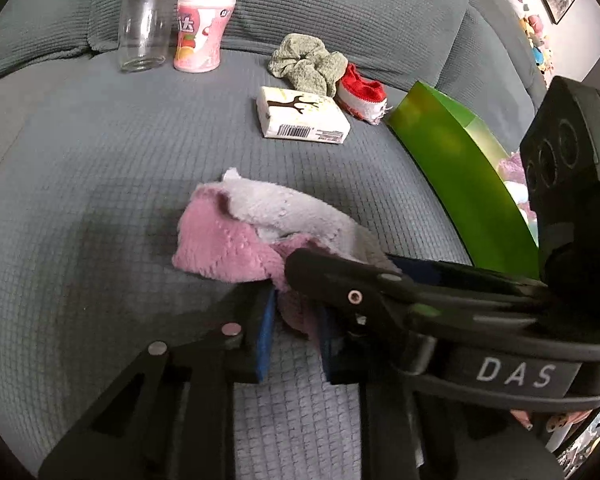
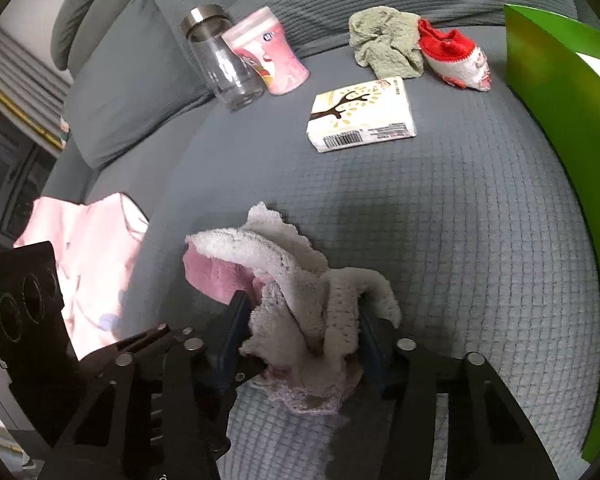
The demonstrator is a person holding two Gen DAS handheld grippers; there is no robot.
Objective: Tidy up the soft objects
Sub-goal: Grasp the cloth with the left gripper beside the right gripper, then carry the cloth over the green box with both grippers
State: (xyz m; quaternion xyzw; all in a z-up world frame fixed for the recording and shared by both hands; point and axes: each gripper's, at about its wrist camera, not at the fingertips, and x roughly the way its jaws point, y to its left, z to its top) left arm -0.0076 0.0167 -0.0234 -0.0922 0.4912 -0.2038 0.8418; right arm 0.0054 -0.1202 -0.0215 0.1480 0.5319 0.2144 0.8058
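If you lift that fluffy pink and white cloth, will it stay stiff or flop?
The cloth would probably flop: it already droops in folds between the right gripper fingers. It looks fluffy, so likely light and not slippery.

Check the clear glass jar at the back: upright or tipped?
Upright. The glass jar stands on its base on the sofa, metal lid on top, beside the pink container. It looks empty.
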